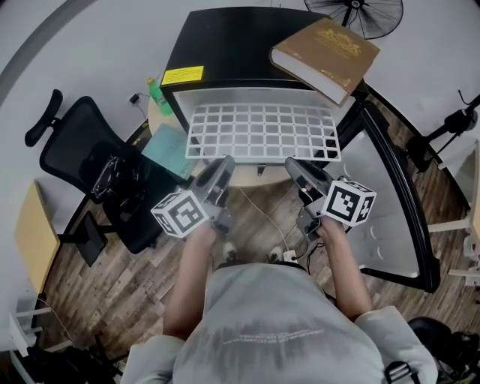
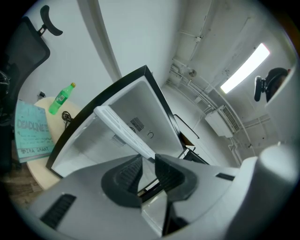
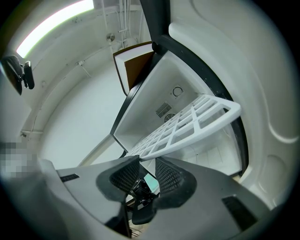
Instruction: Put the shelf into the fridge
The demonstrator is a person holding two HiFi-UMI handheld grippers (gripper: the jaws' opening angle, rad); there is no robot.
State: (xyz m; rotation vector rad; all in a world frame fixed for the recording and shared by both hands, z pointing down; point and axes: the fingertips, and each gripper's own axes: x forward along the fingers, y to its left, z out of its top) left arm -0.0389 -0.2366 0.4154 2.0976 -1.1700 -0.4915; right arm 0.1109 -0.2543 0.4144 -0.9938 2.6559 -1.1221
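Office-like room: swivel chair (image 1: 84, 154), small fridge (image 1: 225, 45), floor fan (image 1: 358, 12).

one shelf (image 1: 262, 131), one fridge (image 1: 225, 52), two tongs (image 1: 223, 162) (image 1: 294, 164)

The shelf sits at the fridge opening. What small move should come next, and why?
Probably push the shelf a little deeper into the fridge, keeping it level. The left gripper and right gripper seem to grip its near edge, and much of it sticks out of the opening.

Green bottle (image 2: 61, 98) and teal book (image 2: 32, 132) share a round table (image 2: 40, 171).
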